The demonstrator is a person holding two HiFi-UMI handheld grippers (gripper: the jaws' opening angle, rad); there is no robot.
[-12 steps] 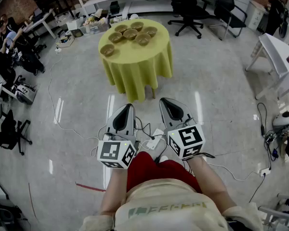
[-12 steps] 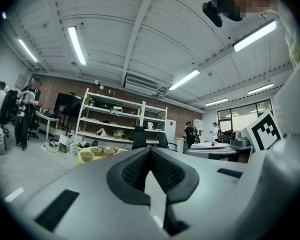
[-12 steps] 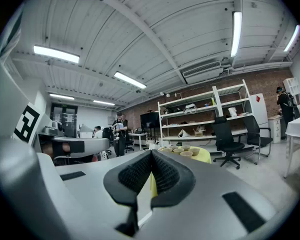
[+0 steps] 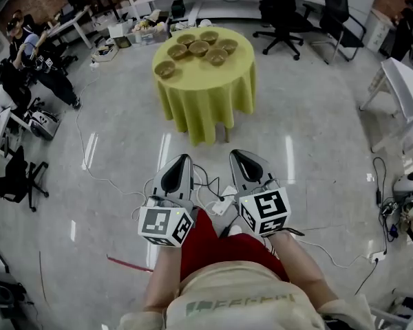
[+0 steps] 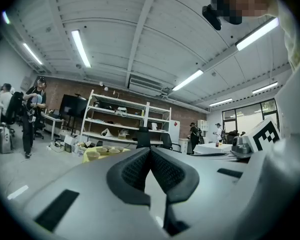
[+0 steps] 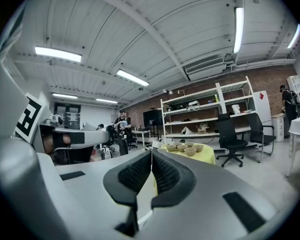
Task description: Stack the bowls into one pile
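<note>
While the left gripper (image 4: 183,158) and right gripper (image 4: 235,153) are closed empty, tan bowls (image 4: 198,48) sit unstacked on a yellow-green table (image 4: 206,95).

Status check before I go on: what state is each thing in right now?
Left gripper: shut, empty.
Right gripper: shut, empty.
Table: standing, covered by a yellow cloth.
Bowls: upright, spread singly on the table, none stacked yet.

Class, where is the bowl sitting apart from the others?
In the head view, the lone bowl sits near the left edge of the yellow table, left of the other bowls.
</note>
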